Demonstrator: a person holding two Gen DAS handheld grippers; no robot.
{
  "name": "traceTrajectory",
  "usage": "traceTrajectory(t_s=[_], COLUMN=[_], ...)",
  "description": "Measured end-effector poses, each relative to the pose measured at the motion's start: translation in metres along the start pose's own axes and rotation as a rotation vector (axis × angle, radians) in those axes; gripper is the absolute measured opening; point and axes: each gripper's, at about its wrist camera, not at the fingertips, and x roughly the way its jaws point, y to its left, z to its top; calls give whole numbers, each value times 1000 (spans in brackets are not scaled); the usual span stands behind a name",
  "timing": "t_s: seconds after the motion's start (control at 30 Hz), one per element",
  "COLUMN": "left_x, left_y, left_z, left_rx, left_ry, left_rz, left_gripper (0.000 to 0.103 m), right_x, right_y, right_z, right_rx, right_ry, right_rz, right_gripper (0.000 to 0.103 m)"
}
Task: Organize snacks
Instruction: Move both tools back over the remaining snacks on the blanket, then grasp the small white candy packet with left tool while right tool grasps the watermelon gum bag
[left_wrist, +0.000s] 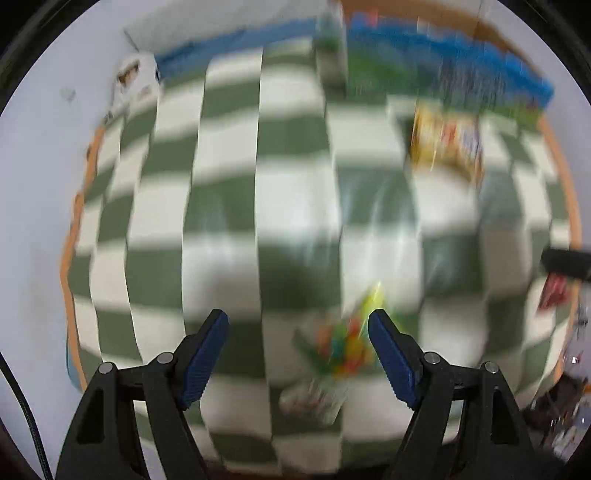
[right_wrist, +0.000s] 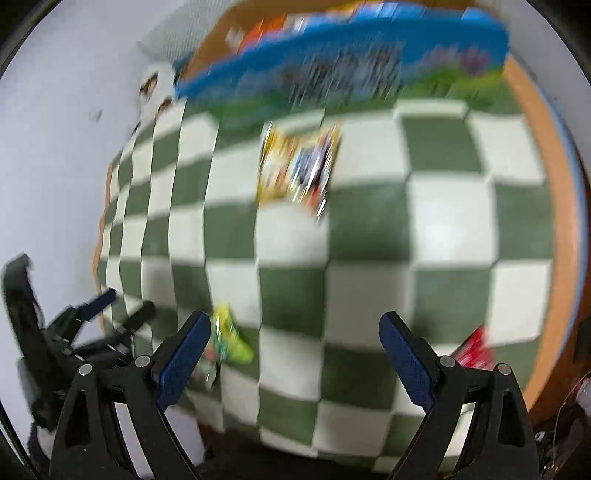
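Both views are motion-blurred. My left gripper (left_wrist: 297, 325) is open and empty above the green-and-white checkered cloth (left_wrist: 229, 206). A colourful candy bag (left_wrist: 347, 347) lies just inside its right finger. My right gripper (right_wrist: 294, 328) is open and empty. The same bag, yellow-green, (right_wrist: 229, 336) lies by its left finger. A yellow snack packet (left_wrist: 447, 136) lies farther back; it also shows in the right wrist view (right_wrist: 295, 166). A red packet (right_wrist: 476, 349) lies by the right finger, and in the left wrist view (left_wrist: 554, 291) at the far right.
A blue and green box (right_wrist: 343, 62) stands along the back edge, also in the left wrist view (left_wrist: 461, 70). The left gripper (right_wrist: 92, 325) shows at the lower left of the right wrist view. The table's orange edge (right_wrist: 561, 221) runs on the right. A white wall (left_wrist: 44, 184) is at left.
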Motion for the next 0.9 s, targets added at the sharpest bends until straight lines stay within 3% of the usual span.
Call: traceTrajectory(t_s=[0.2, 0.4, 0.53, 0.7, 0.9], left_x=[39, 84, 80, 72, 64], left_y=[-5, -17, -6, 24, 65], left_z=[-56, -68, -75, -89, -109], left_rx=[6, -19, -86, -207, -390], left_ry=[96, 165, 117, 105, 88], left_rz=[-15, -67, -95, -97, -114], left_gripper=[77, 77, 55, 53, 53], right_x=[42, 64, 71, 80, 120], right_y=[22, 43, 62, 102, 165], right_z=[-39, -46, -45, -45, -59], right_rx=[-49, -101, -160, -360, -720], right_ry=[73, 109, 129, 170, 234], right_rz=[7, -21, -40, -79, -225], right_gripper=[95, 94, 94, 94, 94])
